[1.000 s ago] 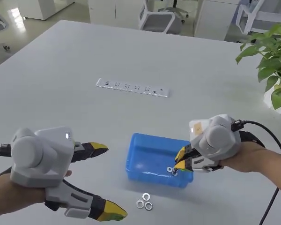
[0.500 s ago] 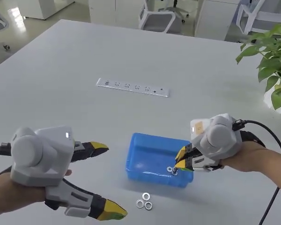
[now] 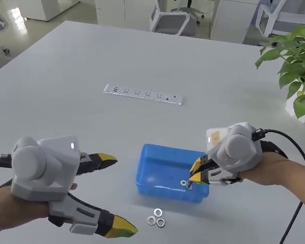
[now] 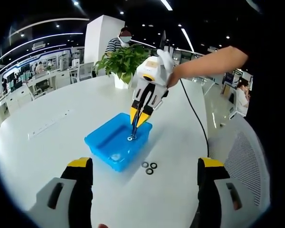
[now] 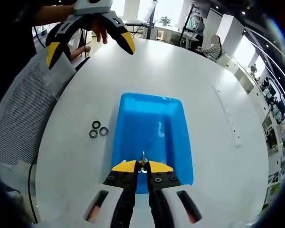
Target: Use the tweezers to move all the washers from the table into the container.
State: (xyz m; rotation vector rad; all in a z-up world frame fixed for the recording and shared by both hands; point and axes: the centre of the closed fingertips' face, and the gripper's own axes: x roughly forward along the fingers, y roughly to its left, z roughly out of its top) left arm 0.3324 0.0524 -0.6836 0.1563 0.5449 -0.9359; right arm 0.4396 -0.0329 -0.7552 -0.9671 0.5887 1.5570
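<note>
Head view. Open office. Pale bench [image 3: 66, 66], rolling chairs [image 3: 168, 20] past its far edge, plant [image 3: 295, 61] far right, power strip [image 3: 144, 95] mid-bench. Blue container [image 3: 165, 168] sits near centre. The right tongs [image 3: 197, 173] are at its right rim, pinched down on the tweezers [image 3: 189, 181], which carry one washer [image 3: 185, 184] over the container's near right corner. Three loose washers [image 3: 157, 217] lie clustered on the bench just on the near side of the container. The left tongs [image 3: 117, 195] are near left, spread wide, with nothing in them.

Left gripper view. Own jaws wide apart, empty. The tweezers hang from the right tongs, long axis close to upright, tips down, washer at the tips over the container's inside.

Right gripper view. Jaws almost together on the tweezers. The thin tip points straight ahead along the jaws, over the blue floor. Whether the washer touches that floor: cannot tell.

Judgement: the step in hand is the drop of this washer. The next move calls for easing the squeeze just enough to part the tips without losing the tweezers. After that, swing to the cluster, tips down, and single out one washer of the three.
</note>
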